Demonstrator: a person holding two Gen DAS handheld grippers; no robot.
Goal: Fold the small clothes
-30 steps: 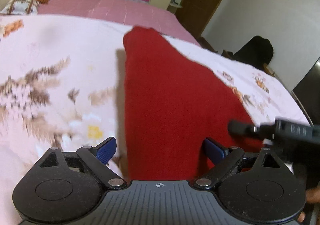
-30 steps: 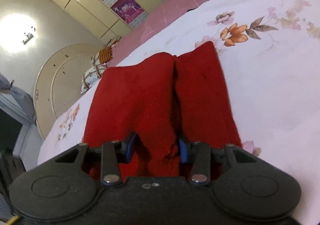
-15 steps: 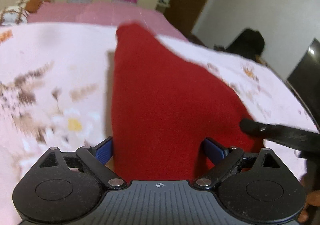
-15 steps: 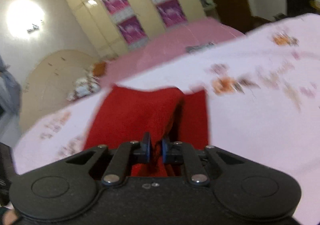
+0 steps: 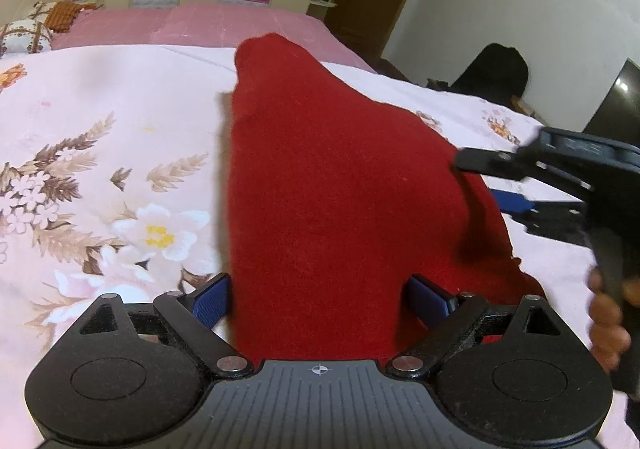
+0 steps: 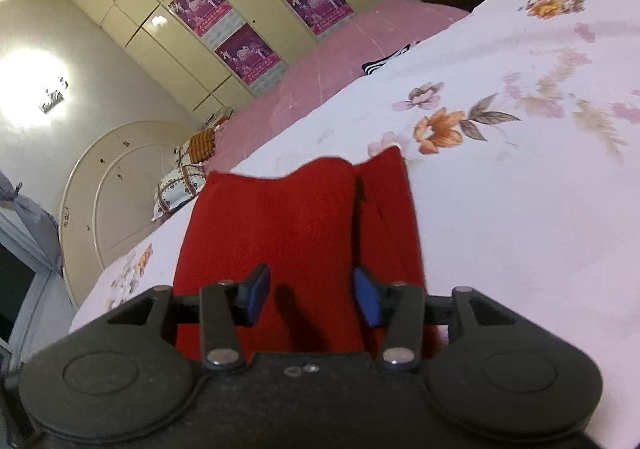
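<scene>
A small red knitted garment [image 5: 332, 185] lies flat on the floral bedsheet [image 5: 100, 153]; it also shows in the right wrist view [image 6: 280, 225], folded lengthwise with a seam down its right part. My left gripper [image 5: 320, 299] is open, its blue pads straddling the garment's near end. My right gripper [image 6: 312, 295] is open over the garment's other near edge, holding nothing. The right gripper also shows in the left wrist view [image 5: 520, 185], at the garment's right edge.
A pink bedcover [image 5: 192, 25] lies beyond the floral sheet. Pillows [image 5: 24, 35] sit at the headboard [image 6: 104, 189]. A wardrobe with purple posters [image 6: 256, 13] stands behind. A black bag [image 5: 496, 69] and a dark screen [image 5: 616, 101] are on the right.
My right gripper shut on the garment's edge half a second ago and has now opened and let it go. The left gripper stays open and has shifted slightly over the garment.
</scene>
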